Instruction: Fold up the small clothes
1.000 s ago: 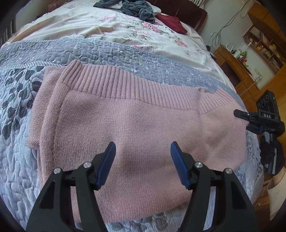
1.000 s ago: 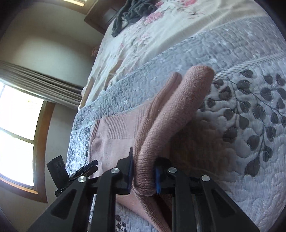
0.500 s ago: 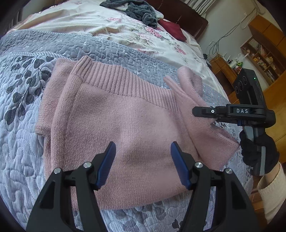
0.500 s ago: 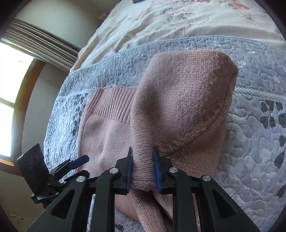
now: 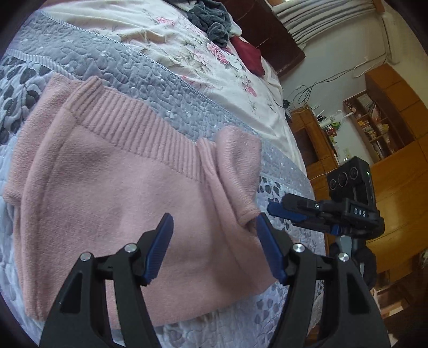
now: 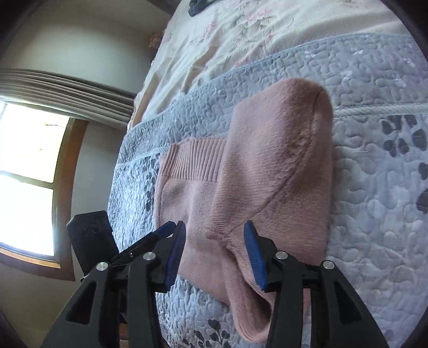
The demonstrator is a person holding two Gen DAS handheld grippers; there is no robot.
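Note:
A pink knitted sweater (image 5: 112,187) lies flat on the grey quilted bedspread (image 5: 149,77), ribbed band toward the far side. Its right sleeve (image 5: 235,166) is folded inward over the body, shown in the right wrist view as a broad pink flap (image 6: 275,166). My left gripper (image 5: 214,249) hovers open above the sweater's near right part, nothing between its blue pads. My right gripper (image 6: 214,251) is open just off the sleeve cuff, and appears in the left wrist view (image 5: 278,211) beside the sweater's right edge.
A floral sheet (image 5: 187,45) covers the far bed, with grey clothes (image 5: 214,18) and a dark red item (image 5: 248,53) near a dark headboard. Wooden cabinets and shelves (image 5: 379,128) stand to the right. A bright window (image 6: 24,176) lies left of the bed.
My right gripper carried the sleeve over onto the sweater body, then opened and let it go. The sleeve now rests folded. My left gripper stayed open above the sweater.

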